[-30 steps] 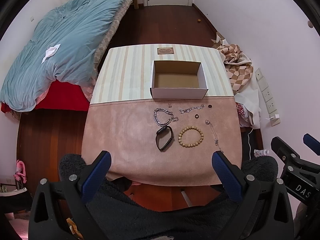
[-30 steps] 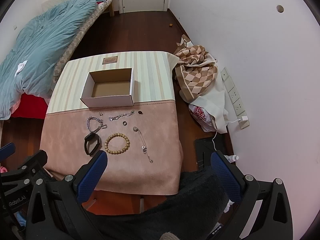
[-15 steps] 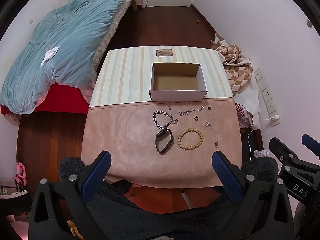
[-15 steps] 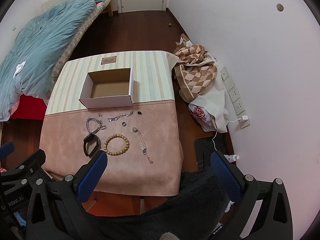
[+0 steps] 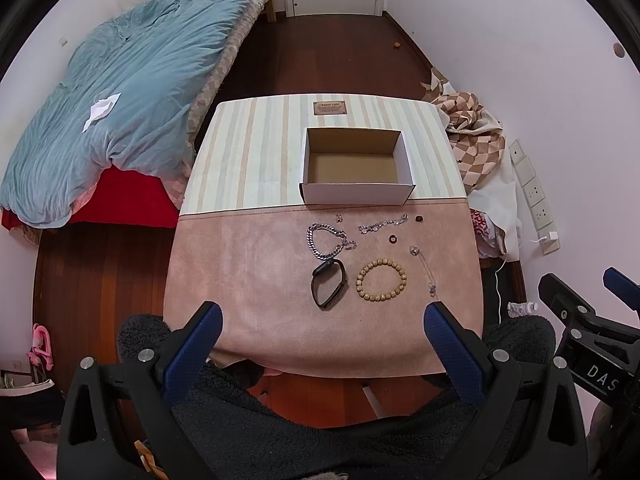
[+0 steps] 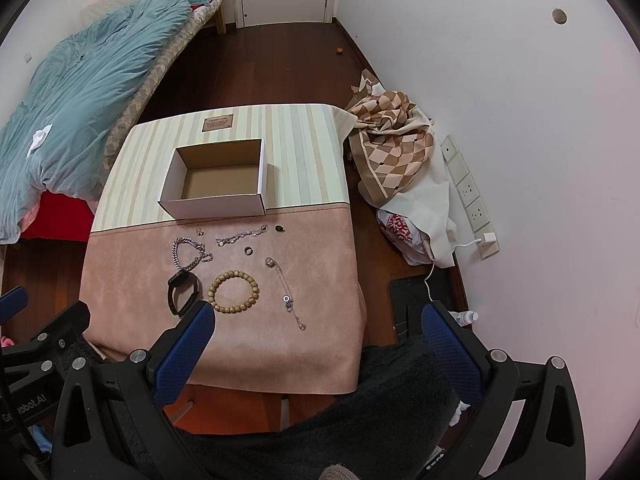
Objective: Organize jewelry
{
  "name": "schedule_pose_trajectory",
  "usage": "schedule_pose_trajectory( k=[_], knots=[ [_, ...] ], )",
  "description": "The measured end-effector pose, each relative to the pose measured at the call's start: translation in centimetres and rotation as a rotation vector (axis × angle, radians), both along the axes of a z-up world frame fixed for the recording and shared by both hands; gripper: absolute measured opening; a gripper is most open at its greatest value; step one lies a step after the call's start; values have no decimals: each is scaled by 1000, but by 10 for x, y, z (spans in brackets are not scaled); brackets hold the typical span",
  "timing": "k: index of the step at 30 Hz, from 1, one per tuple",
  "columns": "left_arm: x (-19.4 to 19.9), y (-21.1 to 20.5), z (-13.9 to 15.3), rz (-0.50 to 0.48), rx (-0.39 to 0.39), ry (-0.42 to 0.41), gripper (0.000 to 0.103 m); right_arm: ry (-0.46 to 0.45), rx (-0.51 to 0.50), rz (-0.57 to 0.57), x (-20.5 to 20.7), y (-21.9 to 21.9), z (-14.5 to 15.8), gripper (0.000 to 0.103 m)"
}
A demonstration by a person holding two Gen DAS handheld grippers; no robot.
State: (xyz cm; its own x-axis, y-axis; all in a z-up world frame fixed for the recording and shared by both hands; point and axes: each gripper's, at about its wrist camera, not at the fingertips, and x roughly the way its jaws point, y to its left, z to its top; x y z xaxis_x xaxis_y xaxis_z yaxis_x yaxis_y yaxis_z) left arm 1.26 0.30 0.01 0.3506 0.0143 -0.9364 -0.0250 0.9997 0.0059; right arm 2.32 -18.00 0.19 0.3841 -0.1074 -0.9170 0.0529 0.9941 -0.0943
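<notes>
Table point(image 5: 248, 280): one box point(image 5: 356, 194), one bead bracelet point(image 5: 381, 280).

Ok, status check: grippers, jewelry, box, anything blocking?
Left gripper and right gripper open, holding nothing, short of the table. Beaded bracelet, black band and chains on the pink cloth. Box holds nothing. No obstruction.

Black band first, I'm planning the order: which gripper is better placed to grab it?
Probably left. The black band lies nearly centred ahead of the open left gripper; from the right gripper it sits off left.
</notes>
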Motion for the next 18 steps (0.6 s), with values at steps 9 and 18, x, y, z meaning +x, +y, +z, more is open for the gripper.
schedule_pose_trajectory(
  k=[9,18],
  knots=[
    [1,0,1,0,1,0,103,0,1,0,1,-1,1,103],
    [0,0,1,0,0,-2,103,-1,0,0,1,0,1,103]
  ],
)
